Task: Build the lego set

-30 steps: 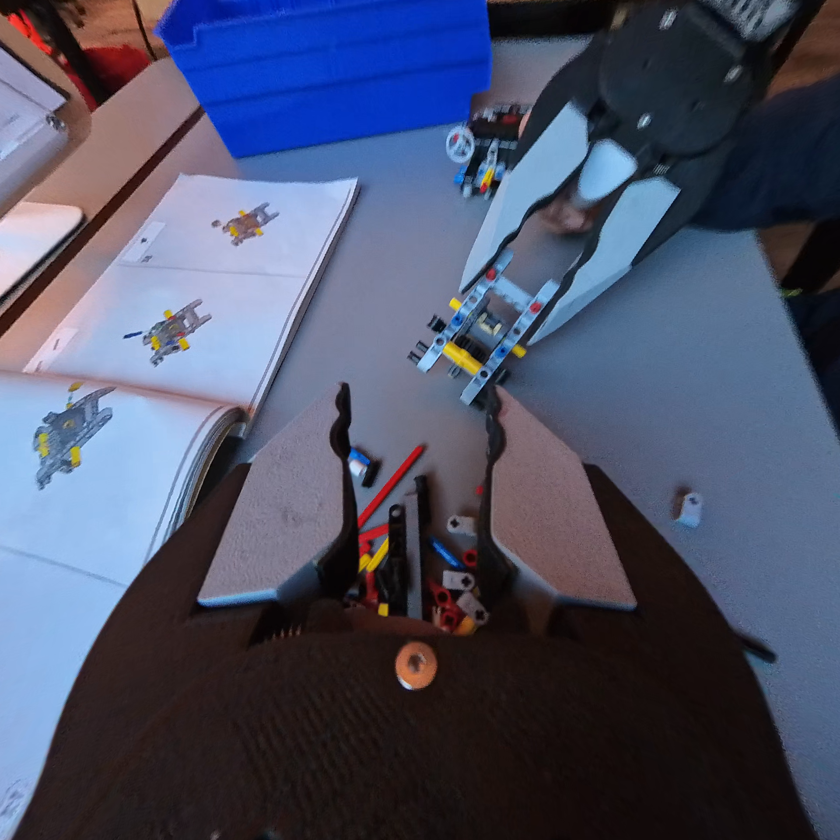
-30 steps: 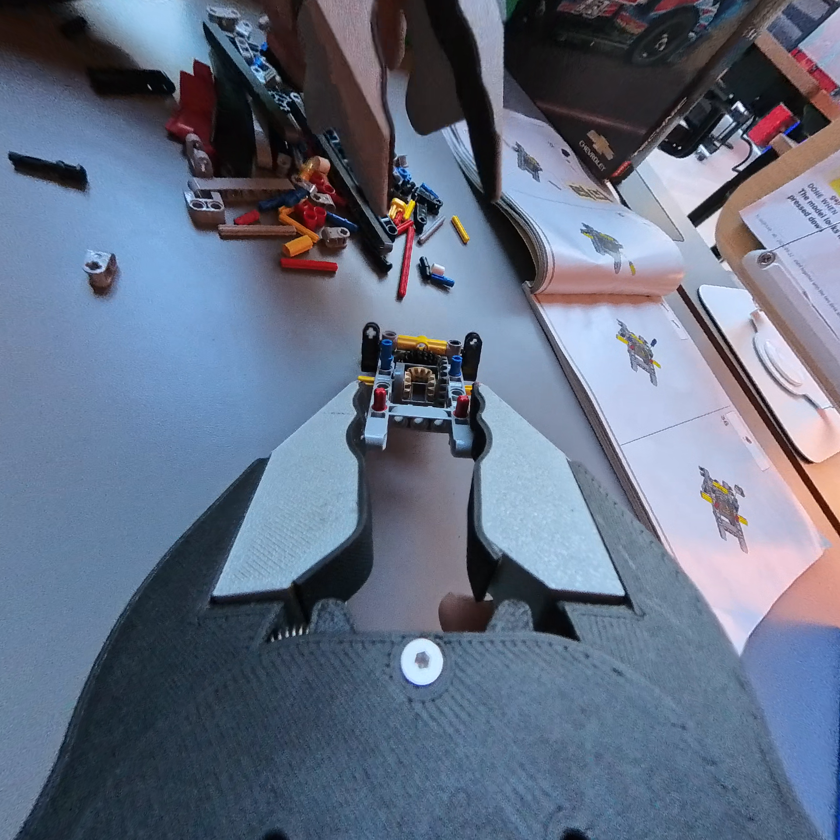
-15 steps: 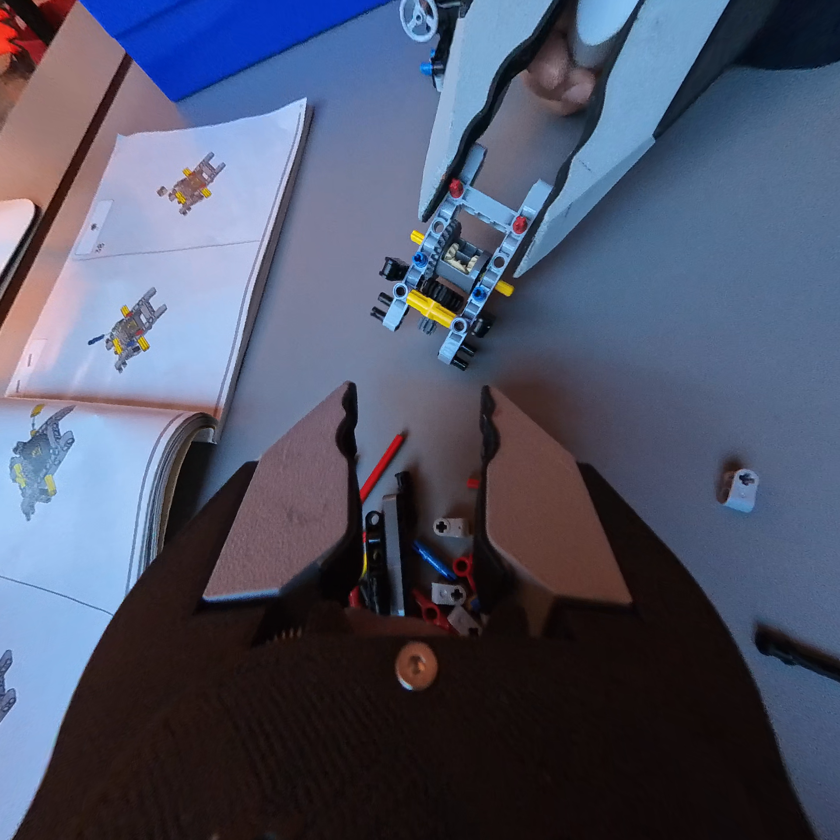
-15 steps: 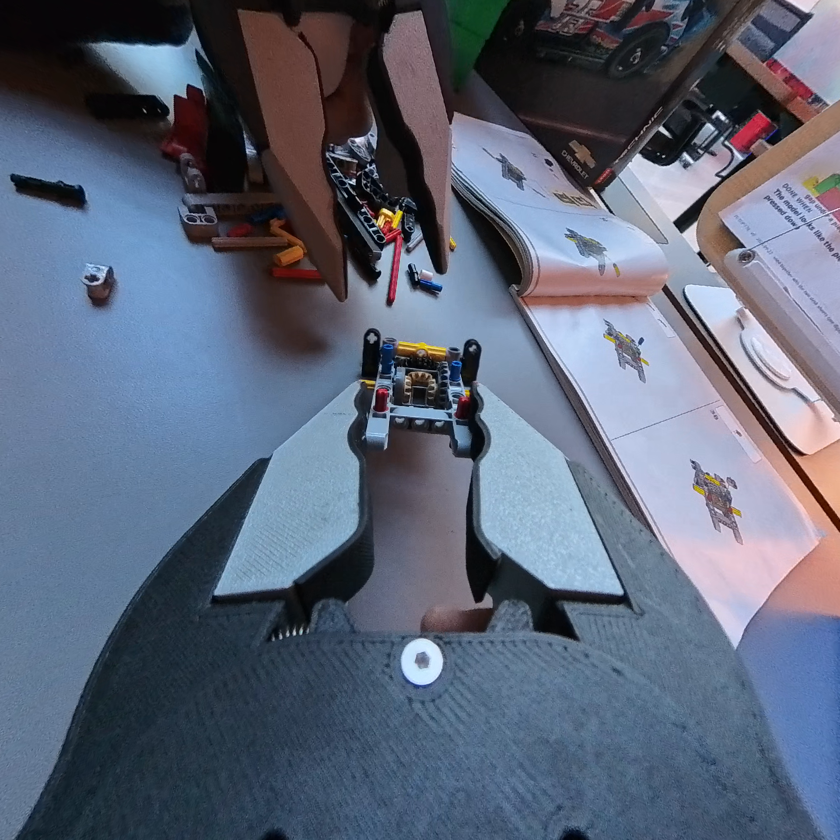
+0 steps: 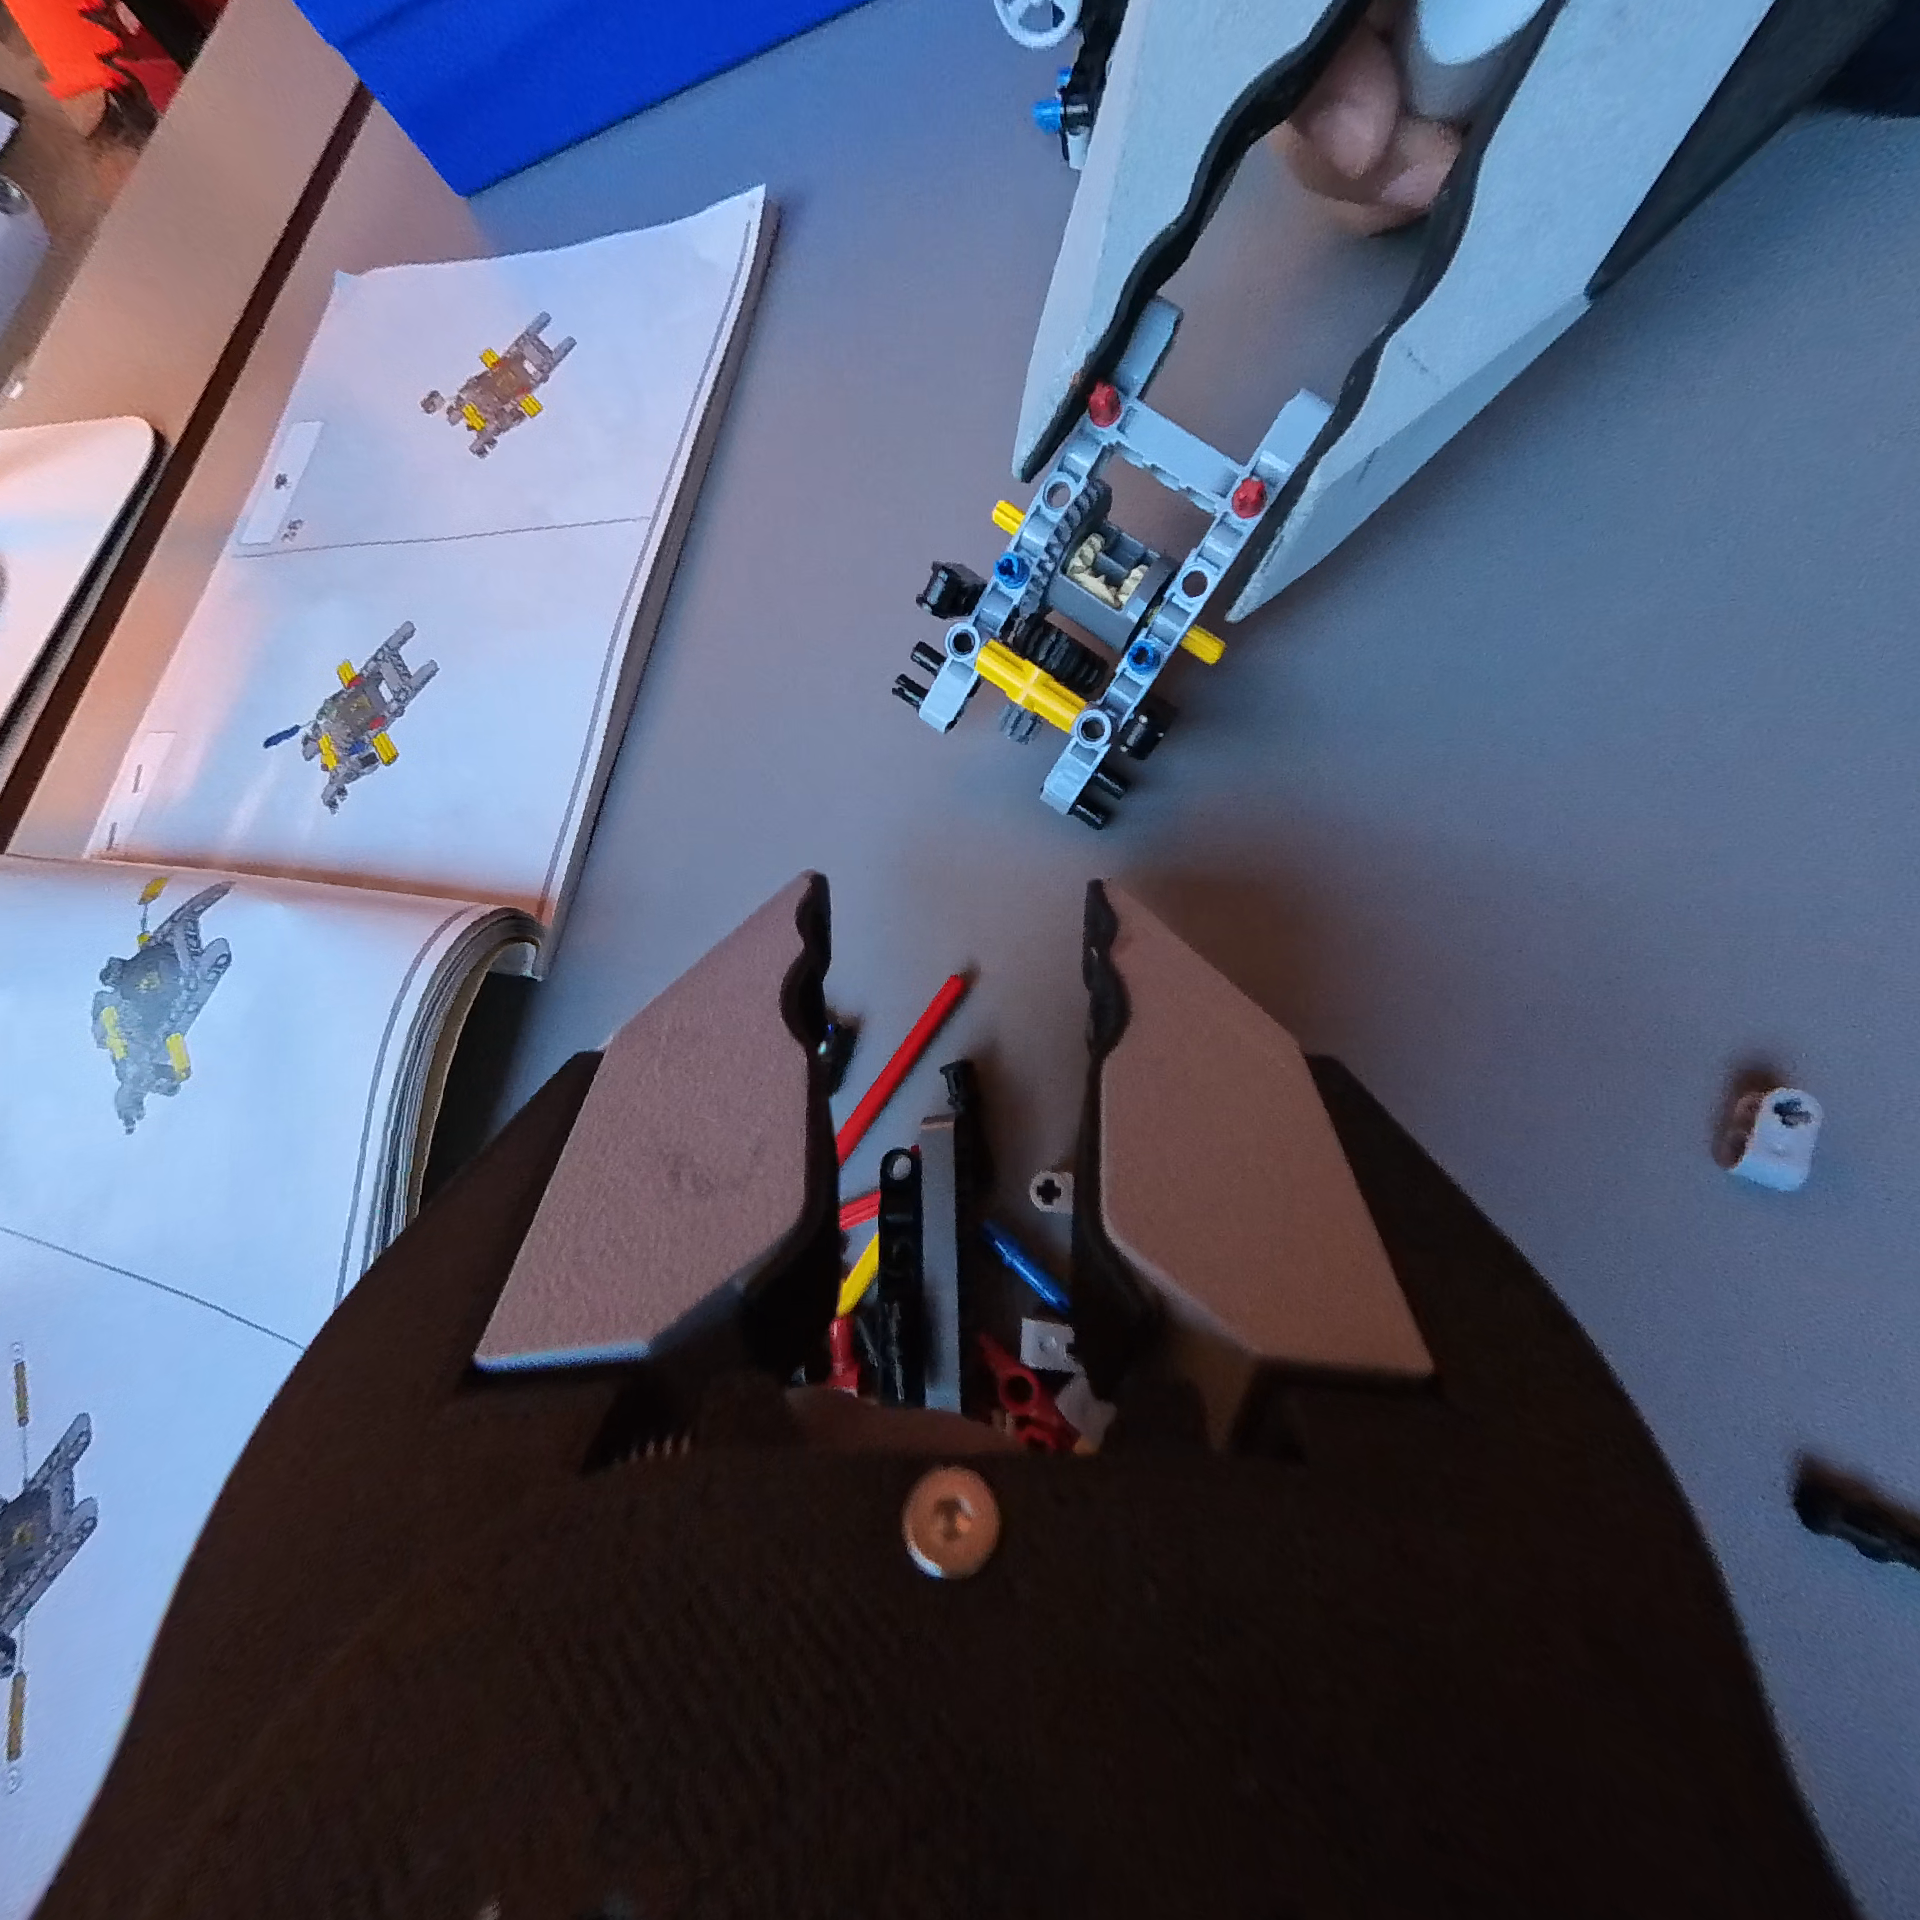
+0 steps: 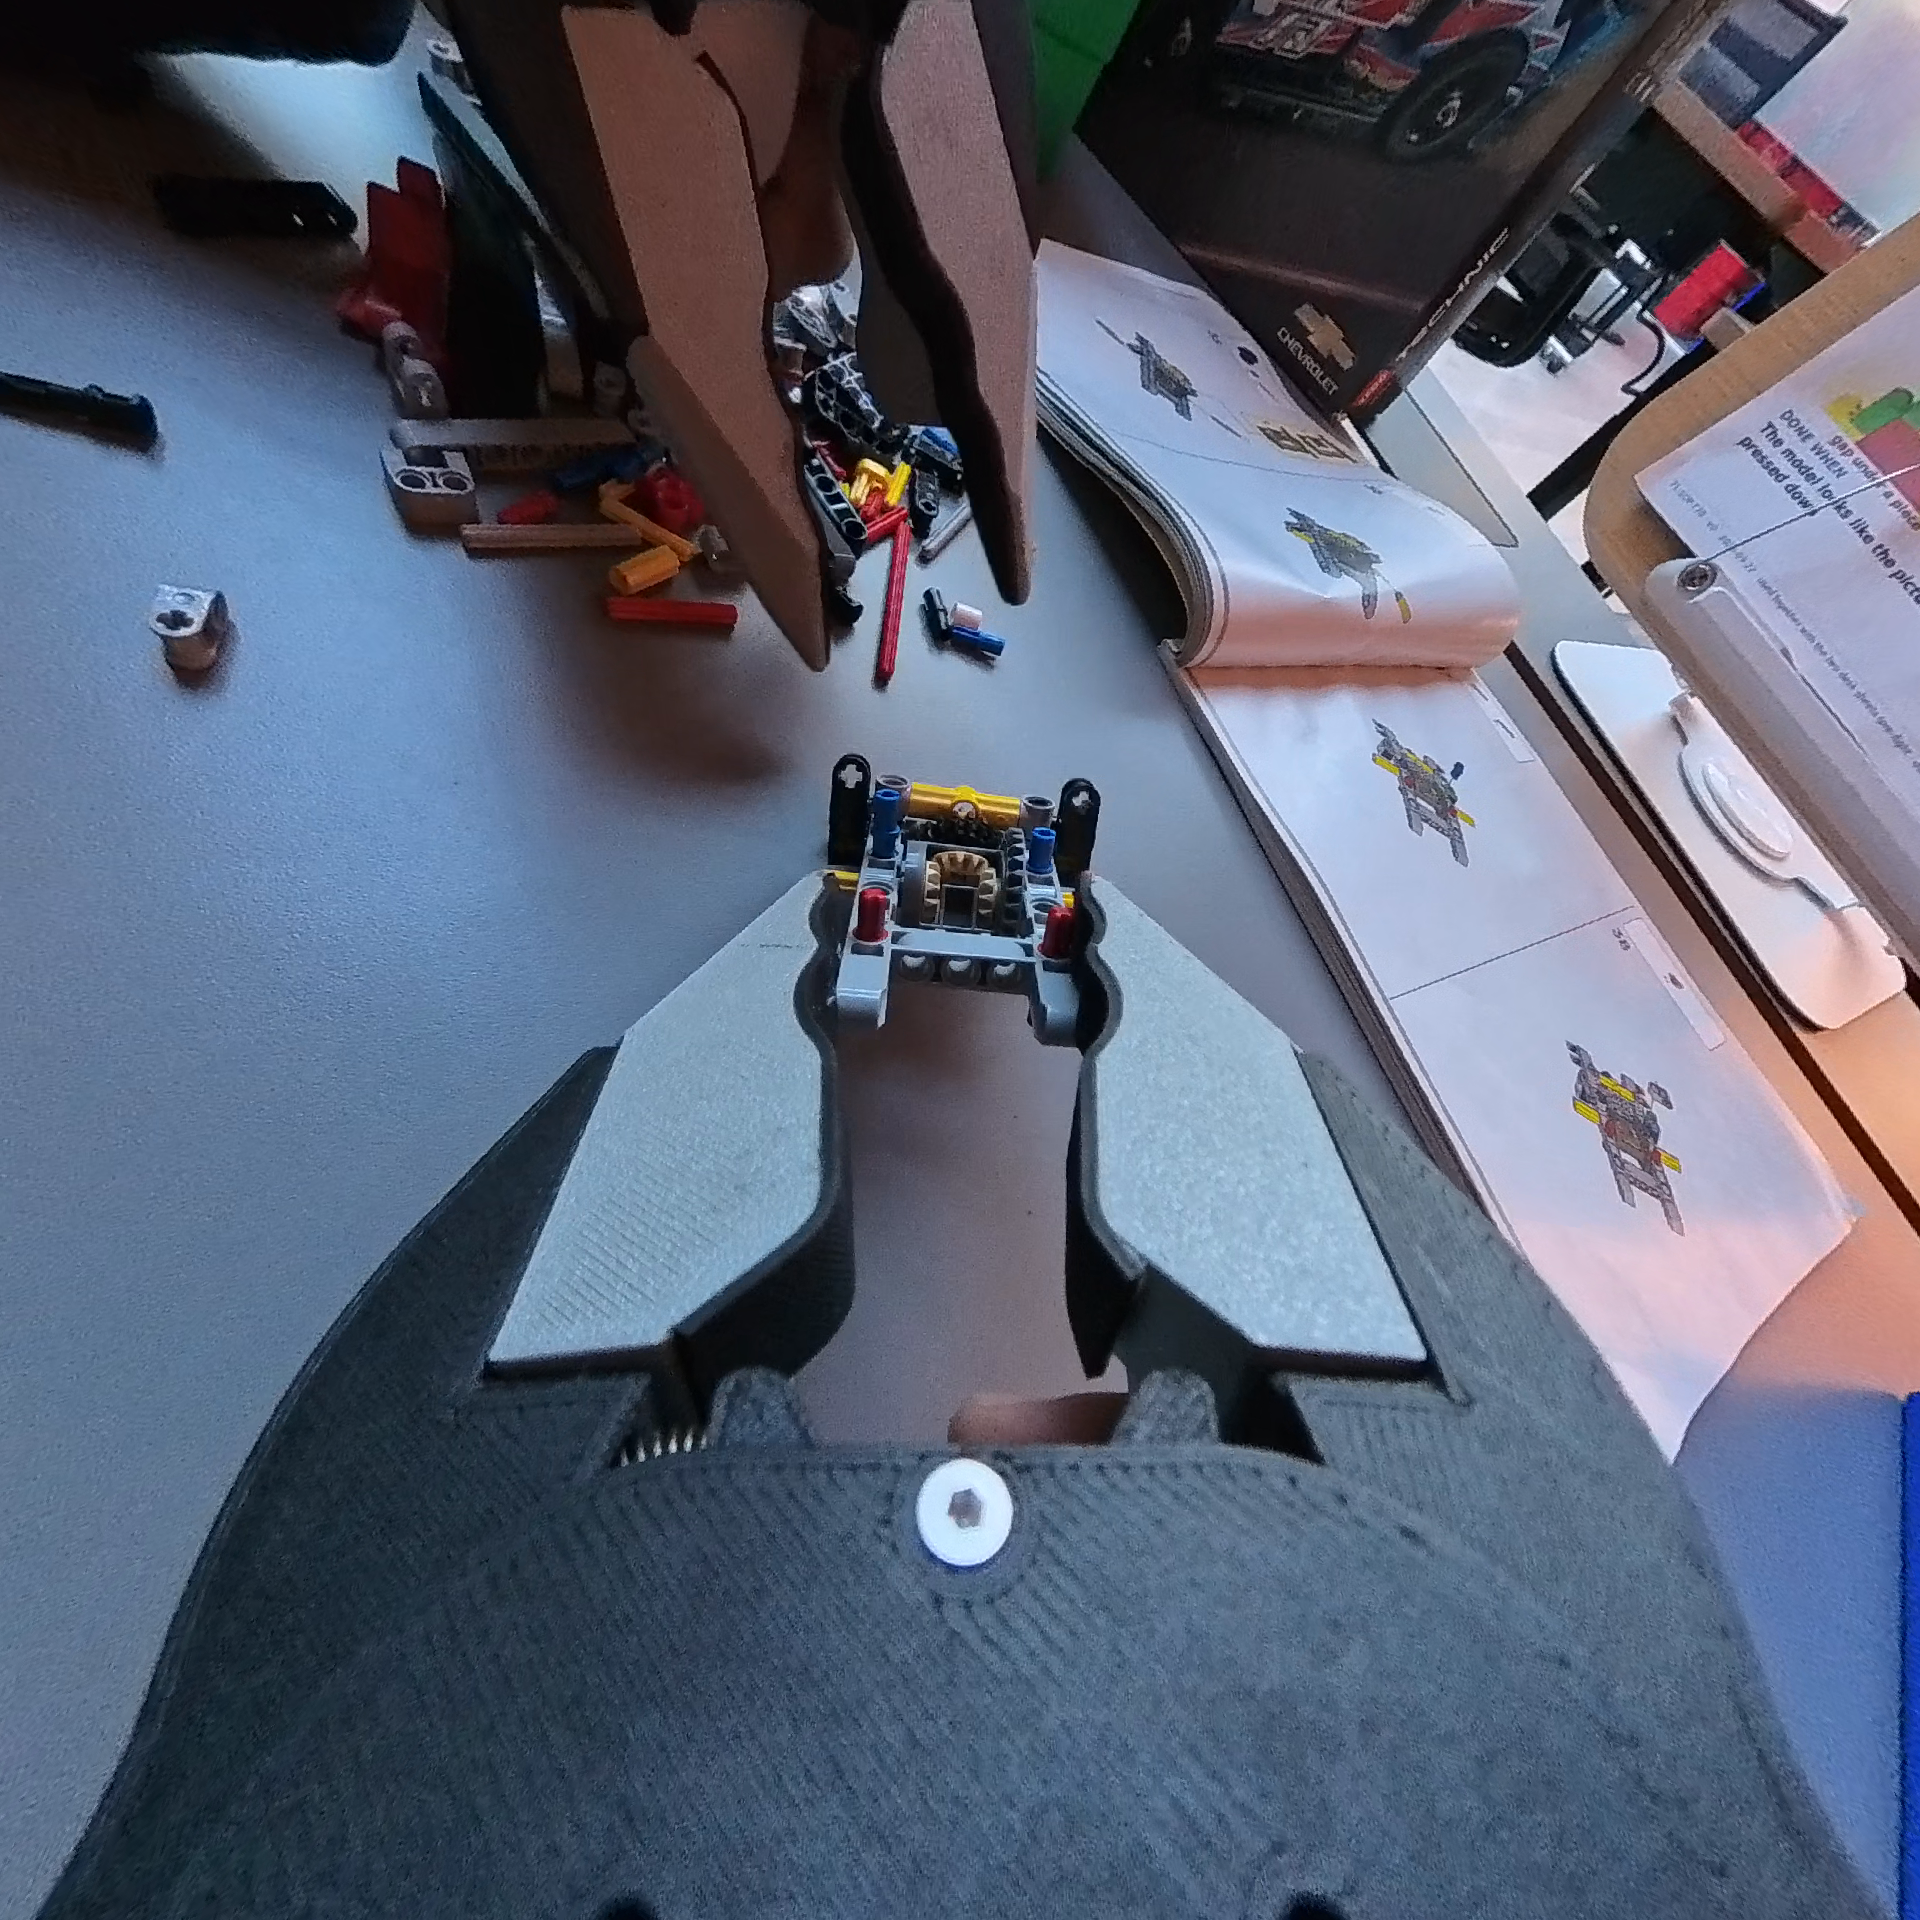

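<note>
A: What has the right gripper (image 6: 956, 935) got?

B: A small grey brick frame (image 6: 961, 894) with a tan gear in its middle, a yellow axle across the far end, and red and blue pins standing on top. The two fingers (image 6: 727, 1101) are part way open and press on the frame's two grey side beams. In the left wrist view the same frame (image 5: 1081, 613) shows with its near end down on the grey surface (image 5: 1455, 831) and its far end between those pale fingers.

A: And the left gripper (image 5: 956, 904)?

B: Its fingers (image 5: 686, 1153) stand apart with nothing between the tips. It hangs over a heap of loose pieces (image 6: 665, 509), red, yellow, blue, black and grey. A thin red rod (image 5: 904, 1060) lies on the surface under the gap, and a black beam (image 5: 902, 1226) farther back. From the right wrist view the fingertips are above the surface, close to the pile, apart from the frame.

A: What else lies about?

B: An open instruction booklet (image 5: 436, 582) beside the pile, on the left gripper's left. A small pale grey connector (image 5: 1766, 1143) sits alone on the surface, with a black pin (image 6: 83, 400) not far from it. A blue bin (image 5: 582, 73) is at the far edge, and a dark box (image 6: 1351, 187) stands behind the booklet
</note>
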A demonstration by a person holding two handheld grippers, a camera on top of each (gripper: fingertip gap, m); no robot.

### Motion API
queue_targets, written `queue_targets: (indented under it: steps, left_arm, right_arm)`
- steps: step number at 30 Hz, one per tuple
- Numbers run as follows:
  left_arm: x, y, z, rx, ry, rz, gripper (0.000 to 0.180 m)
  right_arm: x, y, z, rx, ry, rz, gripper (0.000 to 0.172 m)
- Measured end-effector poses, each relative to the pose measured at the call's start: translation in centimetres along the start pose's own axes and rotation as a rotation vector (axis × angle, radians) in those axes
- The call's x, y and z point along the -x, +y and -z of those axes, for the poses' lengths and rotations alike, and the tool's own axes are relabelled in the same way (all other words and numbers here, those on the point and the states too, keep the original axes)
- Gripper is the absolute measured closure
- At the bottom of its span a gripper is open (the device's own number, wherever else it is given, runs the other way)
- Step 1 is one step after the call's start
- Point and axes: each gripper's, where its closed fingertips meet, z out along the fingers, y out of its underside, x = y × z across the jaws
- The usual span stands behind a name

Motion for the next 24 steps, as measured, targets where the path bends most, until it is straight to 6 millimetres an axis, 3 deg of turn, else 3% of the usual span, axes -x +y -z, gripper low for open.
queue_targets:
  steps: [24]
  left_arm:
    - [0.58,0.12,-0.46,0.005,-0.034,0.019,0.137]
  right_arm:
    - [0.10,-0.19,0.26,-0.018,-0.002,0.006,0.130]
